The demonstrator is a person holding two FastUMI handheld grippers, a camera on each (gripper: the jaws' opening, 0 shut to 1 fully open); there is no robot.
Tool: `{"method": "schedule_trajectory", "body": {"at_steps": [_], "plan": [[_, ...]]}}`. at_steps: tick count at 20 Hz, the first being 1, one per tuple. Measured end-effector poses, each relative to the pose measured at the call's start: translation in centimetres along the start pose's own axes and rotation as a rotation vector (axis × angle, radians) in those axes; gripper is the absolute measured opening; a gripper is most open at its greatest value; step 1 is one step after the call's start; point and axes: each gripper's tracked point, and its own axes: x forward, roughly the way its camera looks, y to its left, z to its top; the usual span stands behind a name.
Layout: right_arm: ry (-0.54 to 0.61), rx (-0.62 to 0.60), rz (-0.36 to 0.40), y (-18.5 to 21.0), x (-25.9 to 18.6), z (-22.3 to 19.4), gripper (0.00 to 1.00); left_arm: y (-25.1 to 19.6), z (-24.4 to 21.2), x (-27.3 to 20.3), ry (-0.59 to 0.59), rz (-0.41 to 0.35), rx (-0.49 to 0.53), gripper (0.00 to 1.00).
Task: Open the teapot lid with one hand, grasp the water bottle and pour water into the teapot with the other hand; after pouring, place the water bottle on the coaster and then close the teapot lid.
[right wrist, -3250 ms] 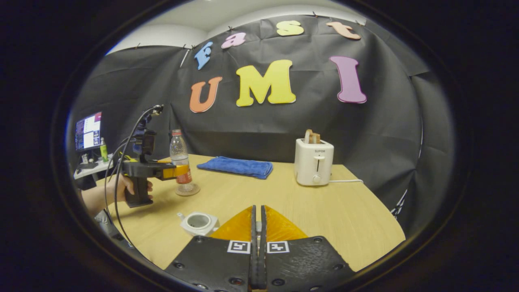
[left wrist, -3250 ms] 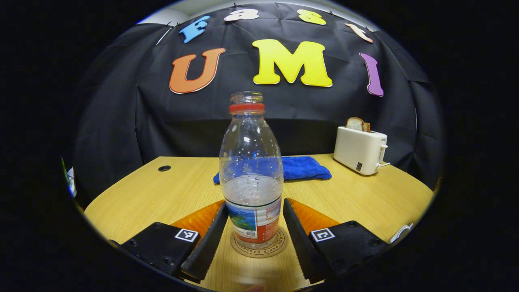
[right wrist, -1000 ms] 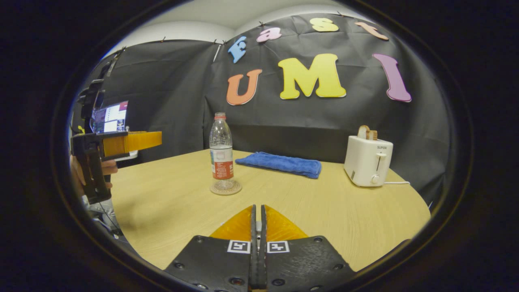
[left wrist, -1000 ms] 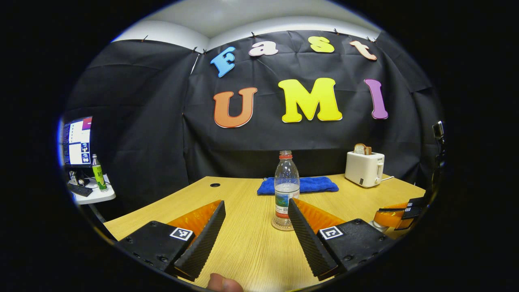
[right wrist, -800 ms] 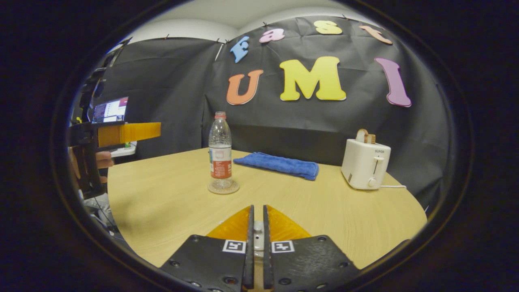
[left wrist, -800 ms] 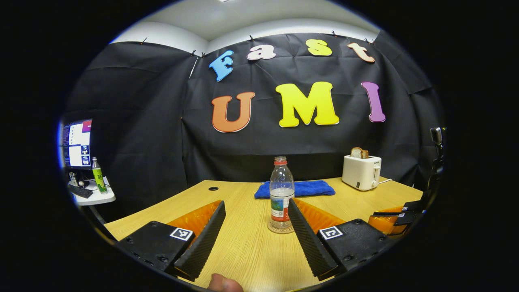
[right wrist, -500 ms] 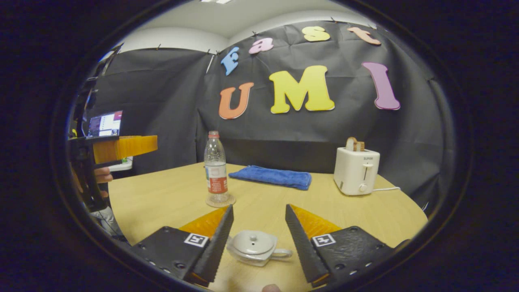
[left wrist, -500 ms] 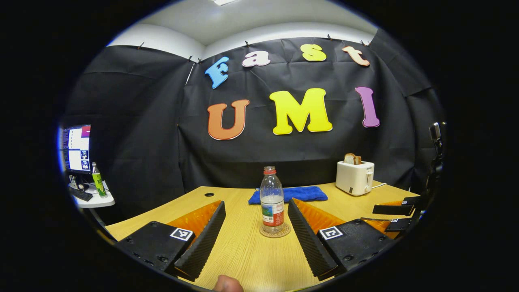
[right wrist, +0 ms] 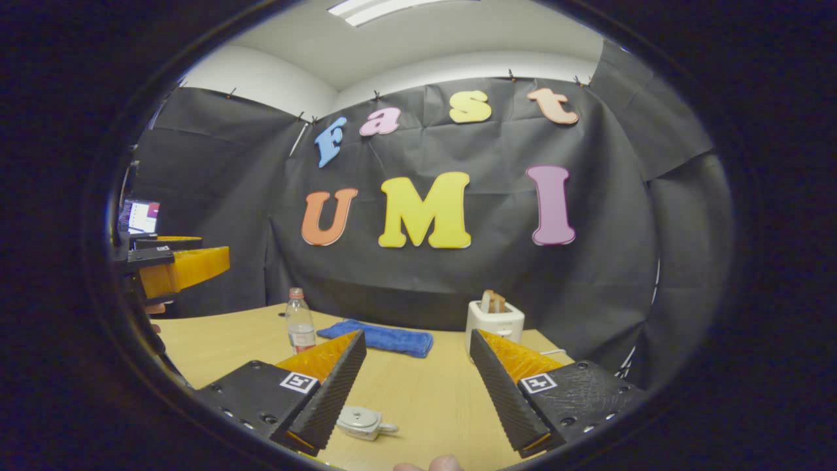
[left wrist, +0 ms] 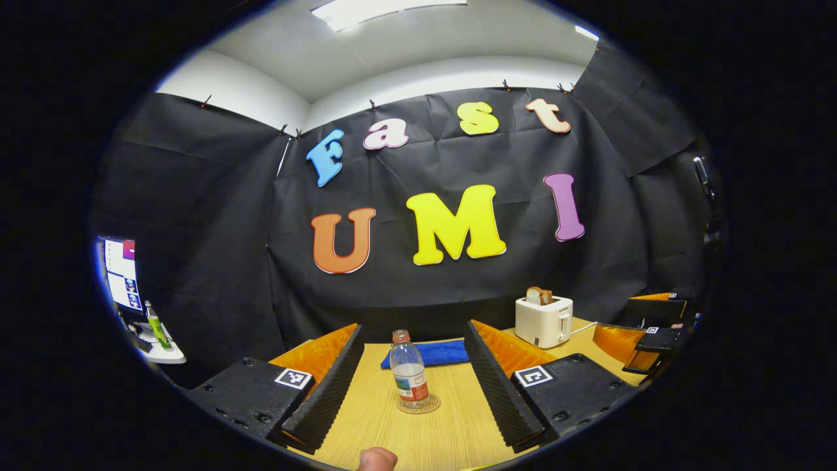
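The clear water bottle (left wrist: 409, 369) with a red collar stands upright on the round coaster (left wrist: 418, 405) in the middle of the wooden table (left wrist: 451, 435). My left gripper (left wrist: 413, 330) is open and empty, raised well back from the bottle. In the right gripper view, the small white teapot (right wrist: 363, 420) sits with its lid on at the table's near edge. My right gripper (right wrist: 417, 335) is open above and behind it, holding nothing. The bottle (right wrist: 300, 329) stands farther off to the left. The left gripper (right wrist: 180, 265) hovers at the left edge.
A blue towel (right wrist: 378, 337) lies at the back of the table (right wrist: 418, 392) and a white toaster (right wrist: 494, 320) with bread stands to its right. A monitor (left wrist: 121, 275) and a green bottle (left wrist: 154, 325) sit on a side desk at the left. The right gripper (left wrist: 644, 327) shows at the right edge.
My left gripper let go of the bottle on the coaster and backed away upward. My right gripper opened over the lidded teapot, then rose and pulled back.
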Motion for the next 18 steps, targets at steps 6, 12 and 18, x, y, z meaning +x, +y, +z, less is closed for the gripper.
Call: {"method": "schedule_trajectory", "body": {"at_steps": [6, 12, 18], "plan": [[-0.044, 0.008, -0.026, -0.7, -2.9, 2.9, 0.96, -1.4, 0.3, -2.3, 0.013, 0.004, 0.022, 0.96], [-0.024, 0.054, -0.029, -1.1, -3.6, 1.9, 0.96, -2.0, -0.5, -3.2, 0.013, 0.011, -0.009, 0.96], [-0.022, 0.050, -0.020, -0.5, -3.7, 0.8, 0.96, -2.0, -2.4, -3.3, 0.045, 0.024, -0.008, 0.97]]}}
